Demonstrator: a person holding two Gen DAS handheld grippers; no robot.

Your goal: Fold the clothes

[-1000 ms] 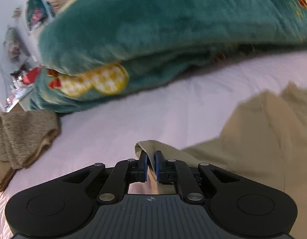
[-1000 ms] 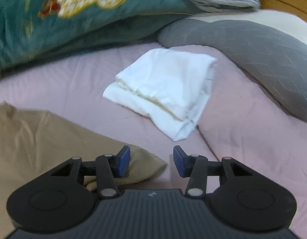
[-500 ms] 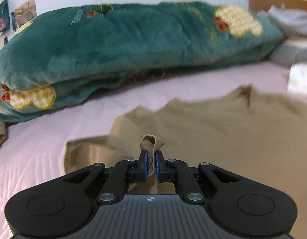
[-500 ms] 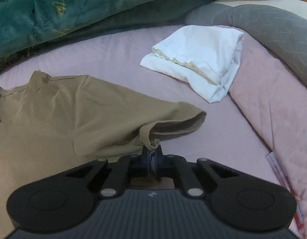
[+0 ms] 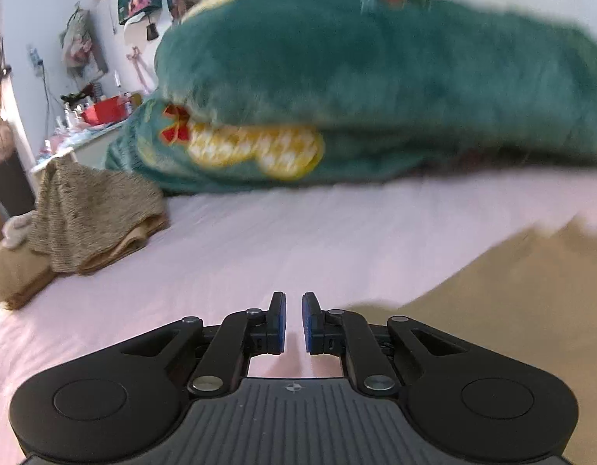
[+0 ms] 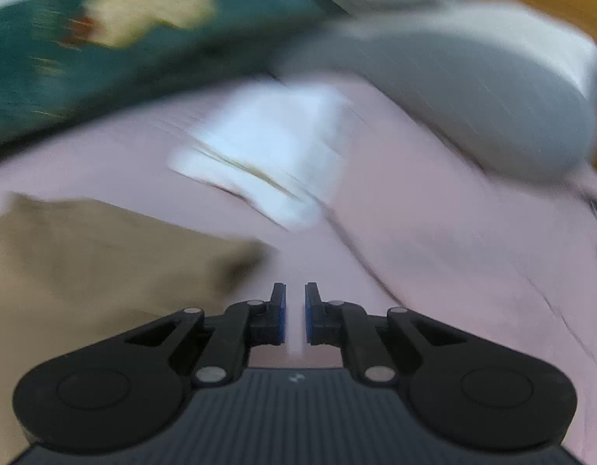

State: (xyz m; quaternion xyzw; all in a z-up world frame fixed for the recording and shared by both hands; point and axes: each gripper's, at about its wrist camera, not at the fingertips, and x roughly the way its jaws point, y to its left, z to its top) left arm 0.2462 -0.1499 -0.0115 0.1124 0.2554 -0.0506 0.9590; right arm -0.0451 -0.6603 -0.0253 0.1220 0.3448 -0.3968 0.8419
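Shirt [image 6: 85, 267], tan, limp, seemingly light: regrip at sleeve hem; left gripper [image 5: 294, 319] and right gripper [image 6: 295, 316] nearly closed, empty.

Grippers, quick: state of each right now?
Left gripper: nearly shut, narrow gap, holding nothing.
Right gripper: jaws just reopened slightly, narrow gap, holding nothing.

No legible text anywhere; wall posters perhaps too blurred.
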